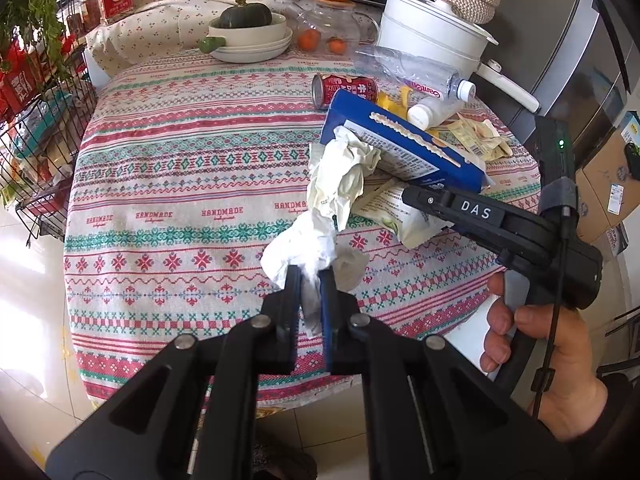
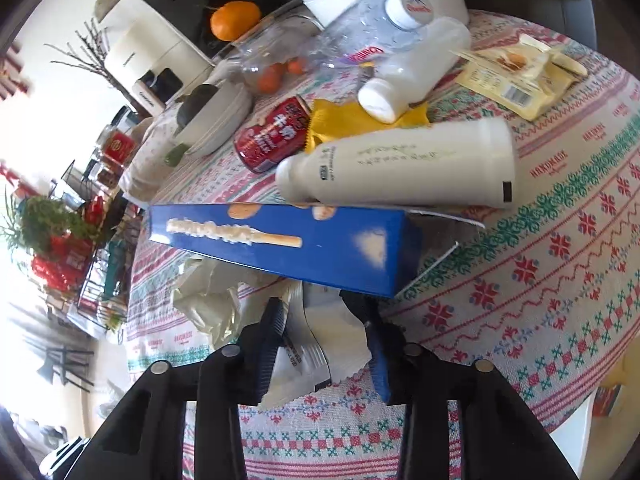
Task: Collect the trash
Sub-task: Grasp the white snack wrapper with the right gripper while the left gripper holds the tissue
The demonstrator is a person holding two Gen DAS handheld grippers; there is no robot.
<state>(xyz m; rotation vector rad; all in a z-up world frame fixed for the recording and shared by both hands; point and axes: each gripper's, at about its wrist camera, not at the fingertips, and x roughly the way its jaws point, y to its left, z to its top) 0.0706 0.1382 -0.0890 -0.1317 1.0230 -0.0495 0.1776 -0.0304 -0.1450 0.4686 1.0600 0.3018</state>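
Collection has barely begun. The left claw (image 1: 310, 280) is clamped on a crumpled white tissue (image 1: 300, 248) just in front of the blue box (image 1: 404, 140); the right claw (image 2: 320, 332) straddles a silvery wrapper (image 2: 308, 344) below that box, pad contact unclear. Red can (image 1: 344, 90), bottles and packets remain on the tabletop (image 1: 180, 184). Only the right view shows the white bottle (image 2: 400, 164) behind the box.

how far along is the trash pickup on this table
Early. Nothing visibly cleared yet. In hand: the left gripper is shut on a white tissue; the right gripper straddles a white wrapper. Left: blue box, red can, white bottle, clear bottle.
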